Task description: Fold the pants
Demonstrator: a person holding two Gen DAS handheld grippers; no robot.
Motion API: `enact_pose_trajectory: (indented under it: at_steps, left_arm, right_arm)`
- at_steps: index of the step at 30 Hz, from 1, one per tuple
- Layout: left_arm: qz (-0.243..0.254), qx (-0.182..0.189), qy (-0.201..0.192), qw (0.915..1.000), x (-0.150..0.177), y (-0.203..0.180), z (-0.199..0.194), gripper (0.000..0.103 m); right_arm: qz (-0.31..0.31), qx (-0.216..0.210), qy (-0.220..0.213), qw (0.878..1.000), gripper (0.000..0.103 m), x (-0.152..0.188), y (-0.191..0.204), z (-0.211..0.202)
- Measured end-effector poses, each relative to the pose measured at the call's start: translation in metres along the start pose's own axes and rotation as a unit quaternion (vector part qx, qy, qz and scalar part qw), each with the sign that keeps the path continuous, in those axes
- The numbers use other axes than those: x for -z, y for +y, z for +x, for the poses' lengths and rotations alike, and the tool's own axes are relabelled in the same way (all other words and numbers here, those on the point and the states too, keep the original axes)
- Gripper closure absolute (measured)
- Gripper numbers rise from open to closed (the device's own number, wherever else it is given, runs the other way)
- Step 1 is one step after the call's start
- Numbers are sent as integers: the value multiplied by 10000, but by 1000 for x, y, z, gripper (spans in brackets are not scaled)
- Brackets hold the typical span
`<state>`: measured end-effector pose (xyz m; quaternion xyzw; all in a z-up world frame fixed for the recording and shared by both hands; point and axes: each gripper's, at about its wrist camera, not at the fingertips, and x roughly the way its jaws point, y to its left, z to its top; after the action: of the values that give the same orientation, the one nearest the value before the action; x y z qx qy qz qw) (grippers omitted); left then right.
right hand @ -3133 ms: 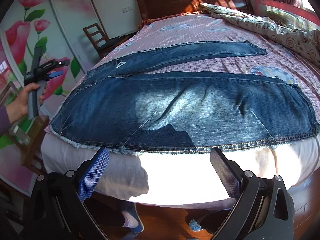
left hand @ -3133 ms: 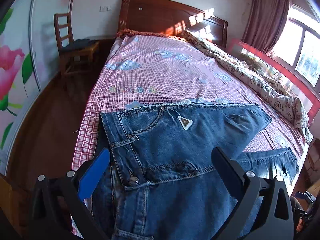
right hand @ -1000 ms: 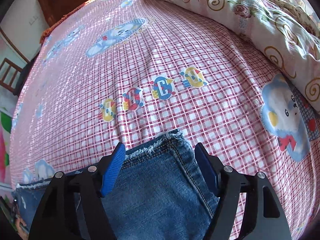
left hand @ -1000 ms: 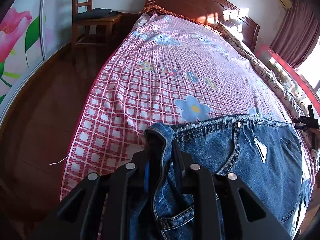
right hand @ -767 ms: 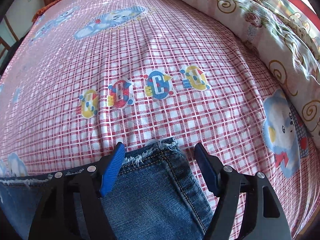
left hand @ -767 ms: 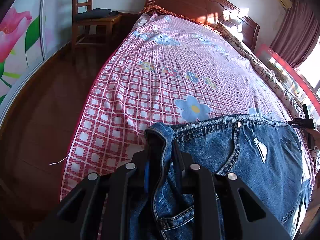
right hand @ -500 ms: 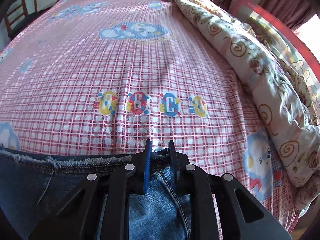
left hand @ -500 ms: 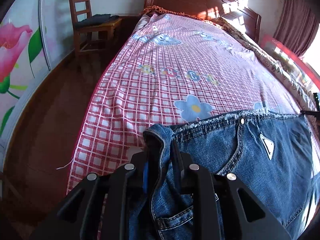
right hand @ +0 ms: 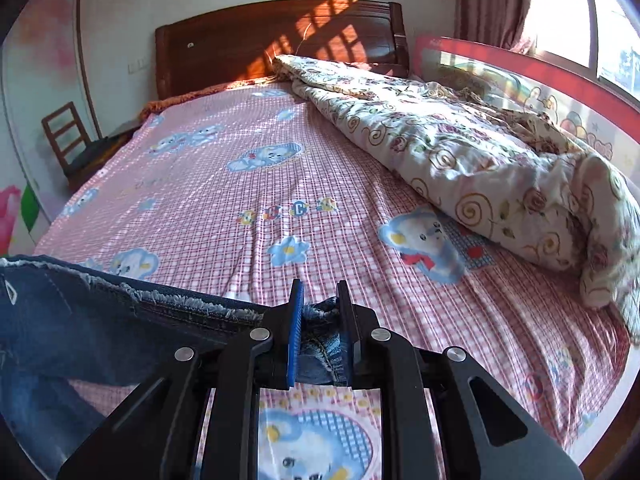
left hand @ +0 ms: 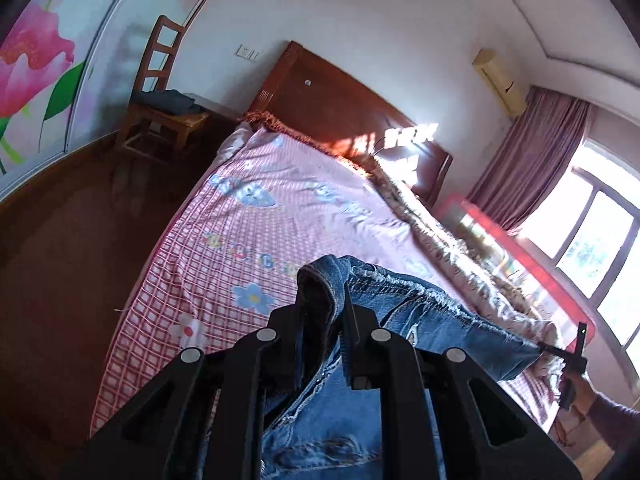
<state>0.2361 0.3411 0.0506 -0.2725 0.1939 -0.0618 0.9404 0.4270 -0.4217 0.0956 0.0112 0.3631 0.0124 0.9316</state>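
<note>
Pink checked sheet (right hand: 224, 208) covered the bed, a floral quilt (right hand: 460, 148) bunched at two o'clock. Frayed denim pants (left hand: 420, 320) hung lifted above it, left gripper (left hand: 320, 320) and right gripper (right hand: 319, 320) each clamped on an edge.

I see a pink checked bedsheet (right hand: 248, 184) covering the bed up to its dark wooden headboard (right hand: 256, 36), a floral quilt (right hand: 472, 148) bunched along the bed's window-side edge, and a wooden chair (left hand: 160, 92) beyond the opposite head corner.
</note>
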Motion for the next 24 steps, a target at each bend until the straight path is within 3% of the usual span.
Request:
enact_pose_trajectory:
  at_steps: [6,10,11,12,13,14,15,17,20,21,24]
  left_arm:
    - [-270,458,-273,9982,41,-18,-78,90]
    - [-718,216,-43,9972,90,9,-110,88]
    - [-911,11,100,9958,104,21,-114,78]
    - [-948,-507,240,9939,118,30,-119,68]
    - [-1043,-960,354,9893,132,39,-125,68]
    - [-1300,-1191,451,9833,144,50,-132,61]
    - [-1515,-1381,568,9771,155,57,-138,51]
    - [-1548,-1891,502,9684,172,54,-151,48]
    - [-2197,-1873,327,9569,192,51,-167,34]
    - [-2311,-1866,206,9546,196,46,-172,34]
    - [-2808,-1461,71,9486,207,40,-173,23]
  right_arm:
    - [715,-196,163,9971,88,100,-38,-53]
    - [1030,-471,612,9917,88,170,-63,-52]
    - [1027,-460,824,9902,87,186,-65,-47]
    - [885,-195,981,9910,87,199,-63,-44]
    - [835,-85,1125,9901,86,211,-64,-41]
    - [1079,-228,1004,9888,81,220,-70,-46]
    - [1425,-217,913,9853,73,226,-78,-53]
    - [1983,-195,876,9760,69,233,-87,-65]
    - [2683,-661,746,9582,69,242,-87,-83]
    - [2931,-942,683,9490,69,245,-86,-88]
    - [3330,-1505,605,9289,69,254,-66,-103]
